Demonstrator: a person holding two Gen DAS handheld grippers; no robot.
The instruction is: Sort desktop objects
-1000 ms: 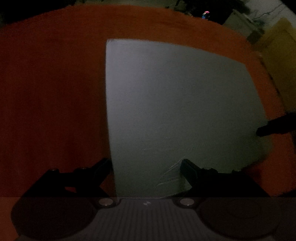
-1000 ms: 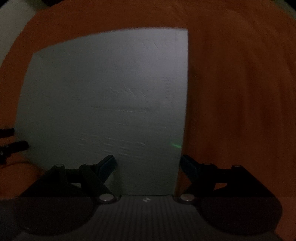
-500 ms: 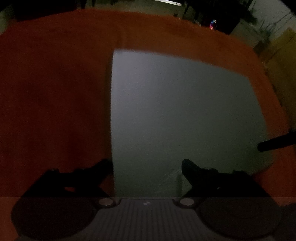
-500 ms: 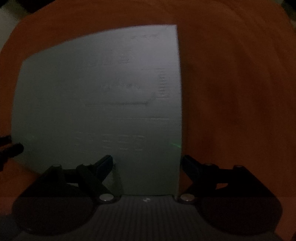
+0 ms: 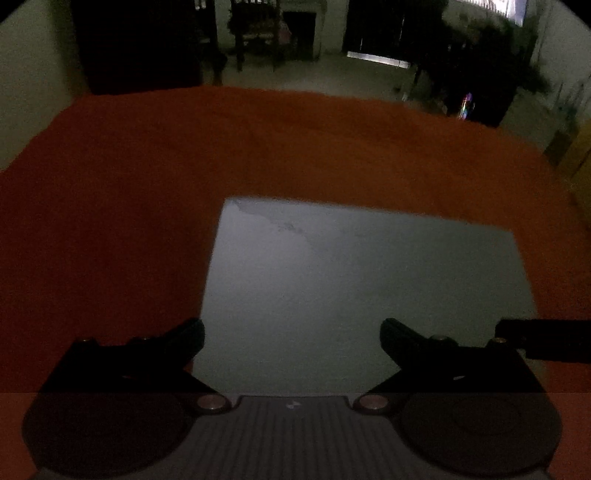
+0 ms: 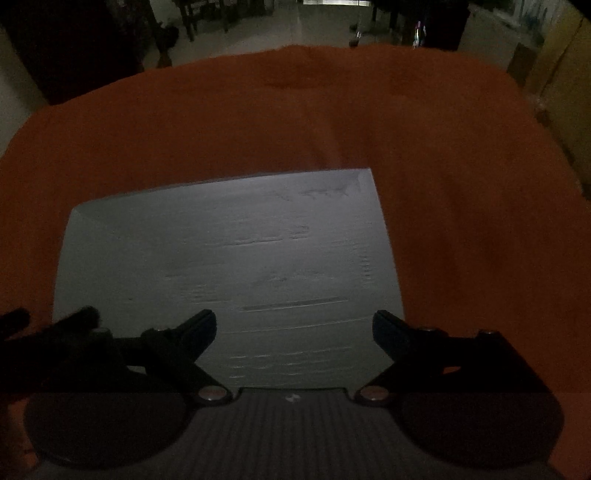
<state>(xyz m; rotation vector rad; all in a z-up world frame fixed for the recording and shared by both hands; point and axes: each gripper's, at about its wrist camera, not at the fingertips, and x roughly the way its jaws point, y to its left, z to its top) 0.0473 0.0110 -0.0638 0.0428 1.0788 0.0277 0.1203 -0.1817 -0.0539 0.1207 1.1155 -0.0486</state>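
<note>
A pale grey rectangular mat [image 5: 362, 280] lies flat on the orange tablecloth [image 5: 147, 177]; it also shows in the right wrist view [image 6: 229, 266]. No loose desktop objects show in either view. My left gripper [image 5: 291, 332] is open and empty, over the mat's near left part. My right gripper [image 6: 293, 325] is open and empty, over the mat's near right part. The right gripper's dark finger [image 5: 546, 339] shows at the right edge of the left wrist view. The left gripper's dark finger [image 6: 55, 325] shows at the left of the right wrist view.
The orange cloth [image 6: 461, 192] covers the table to its far edge. Beyond it lies a dim room with dark furniture [image 5: 258, 33], a plant [image 5: 480, 62] and a yellowish cabinet [image 6: 561, 74] at the right.
Both cameras have tilted up and pulled back: the mat now sits lower and smaller in each view, and the room beyond the table has come into sight. Both grippers stay open.
</note>
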